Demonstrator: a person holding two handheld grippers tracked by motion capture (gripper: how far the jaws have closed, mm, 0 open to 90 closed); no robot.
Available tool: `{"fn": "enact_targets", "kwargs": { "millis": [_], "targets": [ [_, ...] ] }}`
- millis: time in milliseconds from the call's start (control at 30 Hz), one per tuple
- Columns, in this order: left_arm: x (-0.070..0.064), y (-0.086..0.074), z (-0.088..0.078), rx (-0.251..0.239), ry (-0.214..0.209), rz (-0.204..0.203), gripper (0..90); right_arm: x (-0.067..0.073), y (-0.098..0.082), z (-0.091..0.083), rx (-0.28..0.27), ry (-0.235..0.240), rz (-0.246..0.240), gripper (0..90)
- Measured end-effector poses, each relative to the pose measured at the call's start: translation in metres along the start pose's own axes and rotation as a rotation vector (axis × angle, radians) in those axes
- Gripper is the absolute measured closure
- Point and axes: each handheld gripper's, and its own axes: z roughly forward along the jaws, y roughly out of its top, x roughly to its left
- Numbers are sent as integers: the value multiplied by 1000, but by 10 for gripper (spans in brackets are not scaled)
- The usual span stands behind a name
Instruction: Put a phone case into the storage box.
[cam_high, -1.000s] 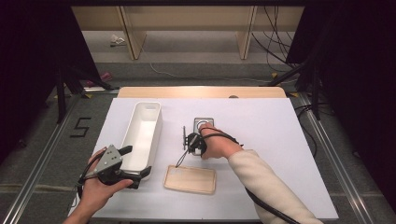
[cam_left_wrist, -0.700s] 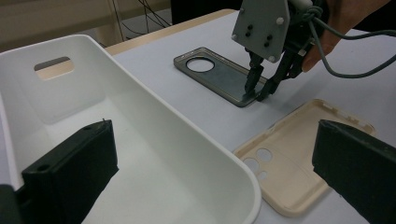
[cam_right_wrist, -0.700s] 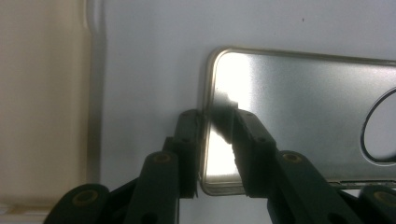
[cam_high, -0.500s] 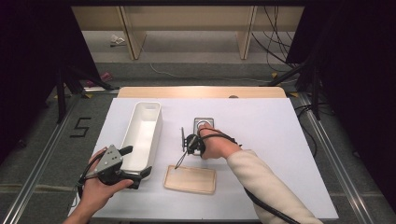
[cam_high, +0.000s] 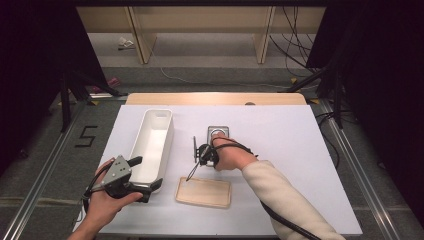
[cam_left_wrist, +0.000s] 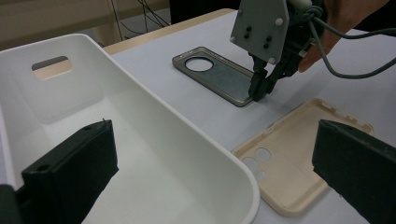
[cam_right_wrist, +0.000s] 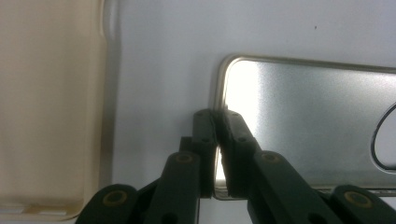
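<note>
High view: we pinch the near edge of a grey phone case on the white surface.

Largest first, the white surface (cam_high: 300, 150) carries everything; on it the long white bin (cam_high: 152, 145) lies at our left, and the beige phone case (cam_high: 203, 192) lies open side up just in front of our right hand. The grey phone case (cam_left_wrist: 215, 74), with its round camera hole, lies flat beyond it. Our right gripper (cam_right_wrist: 218, 140) has just been closing, its jaws now narrow and clamped on that case's rim. Our left gripper (cam_left_wrist: 210, 186) rests by the bin's near end, jaws wide, holding nothing.
</note>
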Motion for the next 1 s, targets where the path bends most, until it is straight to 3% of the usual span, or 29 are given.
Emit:
{"fn": "enact_targets", "kwargs": {
  "millis": [567, 933, 1000],
  "targets": [
    [-1, 0, 0, -1, 0, 1, 0, 1, -2, 0, -15, -1, 22, 892],
    [0, 1, 0, -4, 2, 1, 0, -1, -10, -10, -91, 1, 81, 895],
    [0, 1, 0, -5, 2, 0, 0, -1, -13, -14, -130, -2, 97, 896]
  ]
}}
